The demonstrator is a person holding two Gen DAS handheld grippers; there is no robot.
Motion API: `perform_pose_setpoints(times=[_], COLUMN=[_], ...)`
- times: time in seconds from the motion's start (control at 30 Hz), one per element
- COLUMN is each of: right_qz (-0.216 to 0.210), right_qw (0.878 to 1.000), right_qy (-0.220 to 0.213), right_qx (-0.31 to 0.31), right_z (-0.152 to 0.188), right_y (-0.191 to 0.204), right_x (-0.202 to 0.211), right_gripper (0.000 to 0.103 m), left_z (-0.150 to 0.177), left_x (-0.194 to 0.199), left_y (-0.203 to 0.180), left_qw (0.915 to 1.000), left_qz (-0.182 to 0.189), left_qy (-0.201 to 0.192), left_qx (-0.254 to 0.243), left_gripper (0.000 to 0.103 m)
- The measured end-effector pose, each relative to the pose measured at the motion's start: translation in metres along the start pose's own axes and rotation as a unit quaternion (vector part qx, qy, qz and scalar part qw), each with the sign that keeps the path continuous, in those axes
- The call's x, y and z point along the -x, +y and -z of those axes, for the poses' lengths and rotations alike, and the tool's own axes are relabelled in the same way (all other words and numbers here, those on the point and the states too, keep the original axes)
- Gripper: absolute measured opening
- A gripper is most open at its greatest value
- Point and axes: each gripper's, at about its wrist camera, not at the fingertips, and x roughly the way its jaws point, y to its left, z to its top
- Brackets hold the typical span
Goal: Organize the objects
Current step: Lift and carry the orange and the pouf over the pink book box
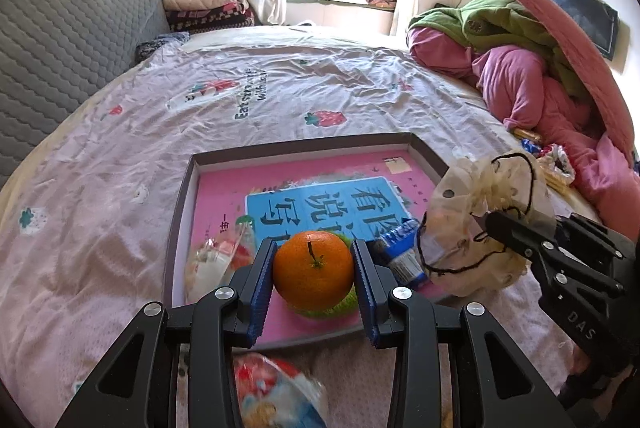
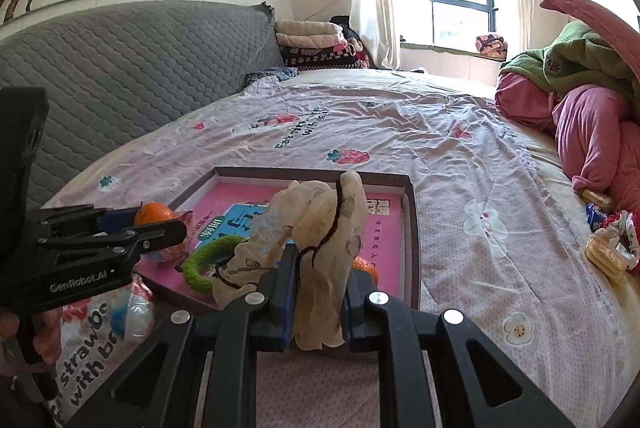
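A shallow box (image 1: 182, 203) with a pink book (image 1: 224, 203) in it lies on the bed. My left gripper (image 1: 314, 270) is shut on an orange (image 1: 313, 270) and holds it over the box's near part, above a green ring (image 1: 344, 306). It shows in the right wrist view (image 2: 160, 224) too, with the orange (image 2: 154, 214). My right gripper (image 2: 318, 292) is shut on a cream drawstring pouch (image 2: 324, 248) at the box's near right edge (image 2: 414, 236). The pouch (image 1: 480, 224) also shows in the left wrist view. A blue packet (image 1: 400, 252) and a clear wrapped snack (image 1: 216, 260) lie in the box.
A colourful packet (image 1: 276, 392) lies on the sheet in front of the box. A pile of pink and green bedding (image 1: 540, 75) sits at the right, with snack packets (image 2: 608, 244) beside it. A grey quilted headboard (image 2: 120, 75) stands at the left.
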Motion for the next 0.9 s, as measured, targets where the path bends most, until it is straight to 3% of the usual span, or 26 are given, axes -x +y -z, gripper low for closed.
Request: perform_pose_setpoints(times=[0.57, 0.67, 0.9], right_qz=[0.015, 0.023, 0.026], right_qw=[0.999, 0.999, 0.999], right_qy=[0.023, 0.026, 0.020], right_qx=[0.022, 0.018, 0.016], right_z=[-0.006, -0.004, -0.006], right_y=[0.004, 0.002, 0.002], right_x=[-0.049, -0.051, -0.047], right_gripper=[0.019, 0.022, 0.042], left_z=[-0.005, -0.003, 0.002], left_x=[-0.042, -0.046, -0.050], left_y=[0.006, 0.007, 0.004], left_qw=[0.9995, 0.9994, 0.9991], left_qz=[0.005, 0.003, 0.006], left_qy=[0.029, 0.033, 0.041], left_qx=[0.012, 0.011, 0.009], left_gripper=[0.039, 0.039, 0.039])
